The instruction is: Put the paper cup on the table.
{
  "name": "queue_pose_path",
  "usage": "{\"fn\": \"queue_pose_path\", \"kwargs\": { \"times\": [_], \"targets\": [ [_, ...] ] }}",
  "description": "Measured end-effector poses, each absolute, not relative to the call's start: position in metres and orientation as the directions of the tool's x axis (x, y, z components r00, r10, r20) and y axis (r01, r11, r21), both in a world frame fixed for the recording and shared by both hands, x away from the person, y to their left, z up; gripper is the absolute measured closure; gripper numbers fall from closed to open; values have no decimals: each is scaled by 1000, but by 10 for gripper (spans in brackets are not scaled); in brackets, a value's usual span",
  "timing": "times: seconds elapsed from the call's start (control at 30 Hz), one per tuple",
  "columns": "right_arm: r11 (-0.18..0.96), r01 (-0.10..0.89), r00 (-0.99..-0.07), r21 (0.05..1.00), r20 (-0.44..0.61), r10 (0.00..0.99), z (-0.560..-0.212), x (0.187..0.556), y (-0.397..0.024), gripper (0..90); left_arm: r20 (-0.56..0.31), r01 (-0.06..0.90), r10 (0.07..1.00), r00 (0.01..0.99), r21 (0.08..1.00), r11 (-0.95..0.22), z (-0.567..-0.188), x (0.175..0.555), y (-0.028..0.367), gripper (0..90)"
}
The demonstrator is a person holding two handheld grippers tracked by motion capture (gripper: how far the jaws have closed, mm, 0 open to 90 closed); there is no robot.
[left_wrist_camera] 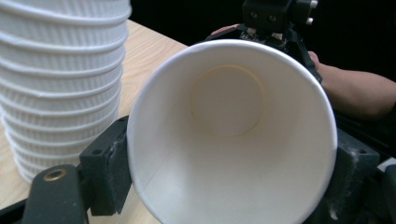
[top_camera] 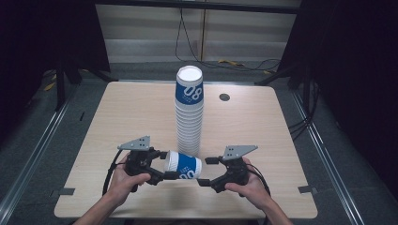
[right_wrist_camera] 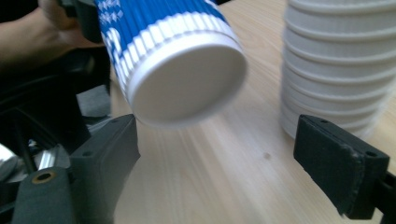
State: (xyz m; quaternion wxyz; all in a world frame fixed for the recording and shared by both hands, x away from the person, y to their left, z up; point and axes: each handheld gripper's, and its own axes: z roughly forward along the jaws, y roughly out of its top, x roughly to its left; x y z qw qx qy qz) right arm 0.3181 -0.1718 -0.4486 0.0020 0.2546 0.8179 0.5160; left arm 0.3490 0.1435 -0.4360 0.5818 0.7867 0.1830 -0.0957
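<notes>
A blue and white paper cup (top_camera: 183, 166) lies on its side above the table's front, mouth toward the left. My left gripper (top_camera: 162, 165) is shut on its rim; in the left gripper view the cup's white inside (left_wrist_camera: 229, 135) sits between both pads. My right gripper (top_camera: 206, 171) stands open just right of the cup's base (right_wrist_camera: 187, 79), which hangs ahead of its spread jaws without touching them. A tall stack of the same cups (top_camera: 189, 110) stands upright in the table's middle, just behind the held cup.
The wooden table (top_camera: 117, 122) has a round dark hole (top_camera: 224, 97) at the back right. Cables run on the floor behind (top_camera: 244, 63). Metal rails flank the table on both sides.
</notes>
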Motion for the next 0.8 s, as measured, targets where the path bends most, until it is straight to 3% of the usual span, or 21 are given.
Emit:
{"fn": "queue_pose_path", "kwargs": {
  "times": [0.33,0.8],
  "targets": [
    [308,446,-808,840,230,543,-449,323,-196,138,-340,405,248,907,866,-294,-434,355,159,186],
    [257,456,-733,852,195,652,-448,325,-213,137,-232,372,352,907,834,-407,-424,360,179,186]
  ]
}}
